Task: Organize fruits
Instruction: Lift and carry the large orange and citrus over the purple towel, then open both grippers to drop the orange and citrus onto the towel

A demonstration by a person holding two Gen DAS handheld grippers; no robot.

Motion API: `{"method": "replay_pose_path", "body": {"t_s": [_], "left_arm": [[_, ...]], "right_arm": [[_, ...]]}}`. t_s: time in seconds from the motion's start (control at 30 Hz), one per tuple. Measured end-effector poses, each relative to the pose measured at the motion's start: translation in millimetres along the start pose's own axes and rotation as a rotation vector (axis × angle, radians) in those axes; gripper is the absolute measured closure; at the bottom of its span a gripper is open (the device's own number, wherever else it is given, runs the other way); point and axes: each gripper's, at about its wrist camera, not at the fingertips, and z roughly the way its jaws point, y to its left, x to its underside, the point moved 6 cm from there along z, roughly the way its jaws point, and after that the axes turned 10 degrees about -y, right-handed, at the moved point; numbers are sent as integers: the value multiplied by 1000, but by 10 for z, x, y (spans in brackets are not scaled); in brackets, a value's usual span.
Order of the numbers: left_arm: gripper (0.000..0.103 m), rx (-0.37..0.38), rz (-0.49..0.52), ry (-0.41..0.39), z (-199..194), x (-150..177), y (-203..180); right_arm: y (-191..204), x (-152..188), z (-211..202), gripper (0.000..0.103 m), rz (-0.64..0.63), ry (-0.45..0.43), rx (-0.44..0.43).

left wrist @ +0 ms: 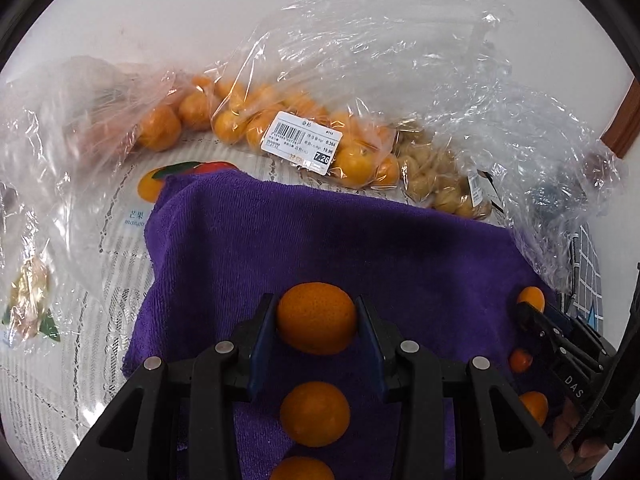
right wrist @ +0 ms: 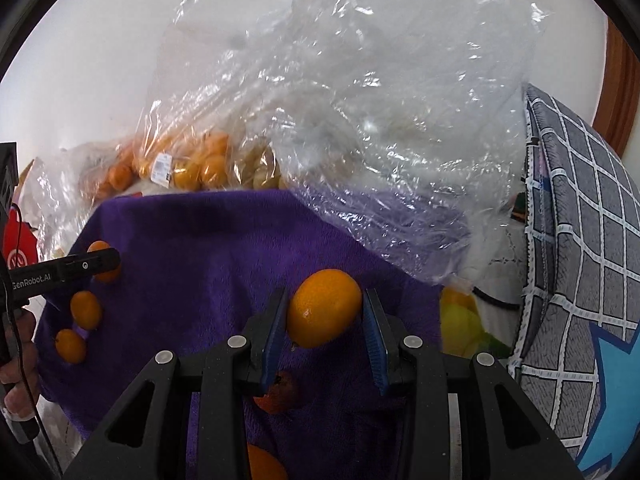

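My left claw [left wrist: 316, 320] pinches a kumquat [left wrist: 317, 317] over the purple towel [left wrist: 320, 240] — my right claw [right wrist: 324, 312] pinches another kumquat [right wrist: 324, 307] there, bagged fruit [left wrist: 304, 136] behind.

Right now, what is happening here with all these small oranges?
A person is sorting small citrus fruits with two hand-held grippers. The left gripper holds one small orange above a purple towel, where other fruits already lie in a line. The right gripper holds another small orange above the same towel. Behind the towel lie clear plastic bags with more oranges, one carrying a price label.
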Motion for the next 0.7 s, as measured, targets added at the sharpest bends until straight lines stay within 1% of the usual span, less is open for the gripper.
{"method": "replay_pose_path", "body": {"t_s": [0.1, 0.33, 0.37, 0.4, 0.43, 0.47, 0.57, 0.7], "left_arm": [[65, -3, 8, 6, -12, 12, 4], [64, -4, 21, 6, 28, 9, -13], [64, -2, 28, 5, 32, 5, -24], [59, -4, 38, 4, 32, 3, -34], [54, -8, 53, 3, 24, 1, -46], [53, -15, 70, -3, 13, -11, -61], [51, -25, 90, -35, -73, -58, -83], [50, -12, 70, -77, -230, -129, -105]], "right_arm": [[16, 5, 30, 66, -12, 13, 6], [-28, 9, 49, 66, 13, 34, 2], [-34, 8, 39, 63, 16, 30, 3], [-35, 7, 27, 60, 15, 27, 4], [-27, 3, 5, 53, 13, 20, 4], [-27, 0, -30, 48, 11, 11, 5], [-4, -16, -165, 45, 12, -22, 5], [32, -51, -472, 45, 44, -74, -9]]}}
